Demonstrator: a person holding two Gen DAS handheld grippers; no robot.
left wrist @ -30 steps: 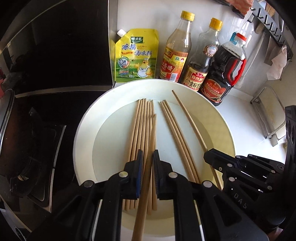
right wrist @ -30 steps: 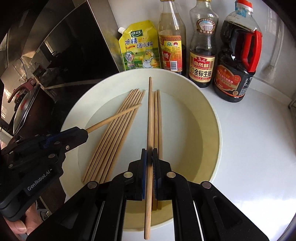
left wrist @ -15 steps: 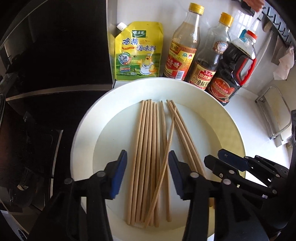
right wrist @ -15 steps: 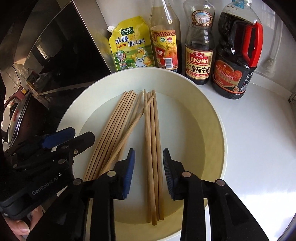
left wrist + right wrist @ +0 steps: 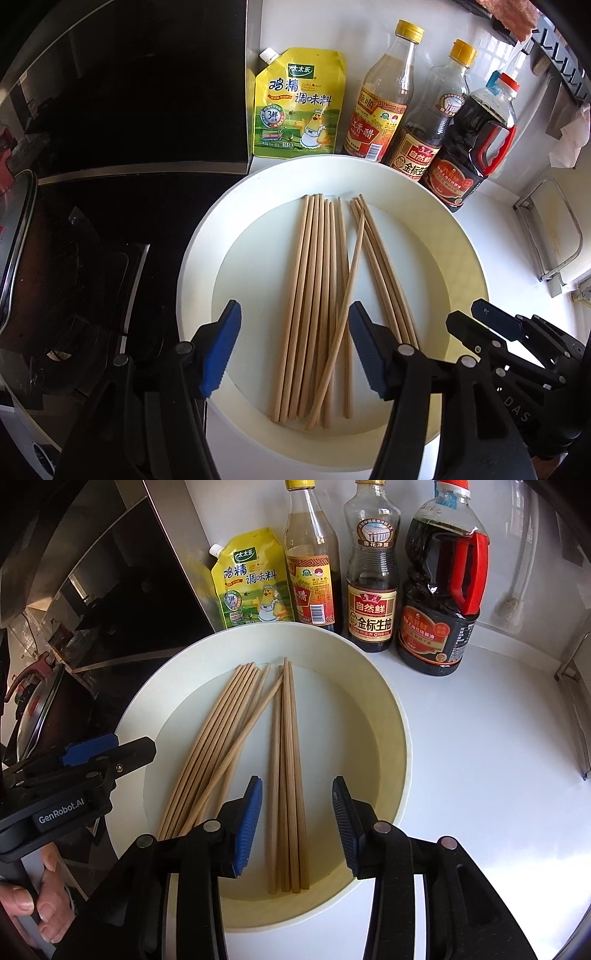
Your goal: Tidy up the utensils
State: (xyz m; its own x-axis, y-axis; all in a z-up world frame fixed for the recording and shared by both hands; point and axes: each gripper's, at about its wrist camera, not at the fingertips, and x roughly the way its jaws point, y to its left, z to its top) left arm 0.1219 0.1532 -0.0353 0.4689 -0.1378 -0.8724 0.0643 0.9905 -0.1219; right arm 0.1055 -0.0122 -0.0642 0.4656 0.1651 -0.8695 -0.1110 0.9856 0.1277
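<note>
Several wooden chopsticks point(image 5: 317, 295) lie in a wide cream dish point(image 5: 461, 258) in two bundles, with one chopstick point(image 5: 347, 291) lying slanted across them. My left gripper point(image 5: 295, 350) is open and empty above the near ends of the left bundle. My right gripper point(image 5: 295, 827) is open and empty above the near ends of the right bundle point(image 5: 288, 775). The dish point(image 5: 391, 775) and the left bundle point(image 5: 218, 746) also show in the right wrist view. Each gripper shows in the other's view: the right gripper point(image 5: 476, 325) and the left gripper point(image 5: 122, 749).
A yellow seasoning pouch point(image 5: 295, 107) and three sauce bottles point(image 5: 417, 114) stand behind the dish against the wall. A black stove point(image 5: 74, 295) with a pot lid point(image 5: 37, 720) lies to the left. A metal rack point(image 5: 554, 229) stands at the right on the white counter point(image 5: 480, 775).
Both grippers have let go of the chopsticks they held, opened wide and drawn back. The freed chopsticks now lie in the dish, one slanted across the bundles.
</note>
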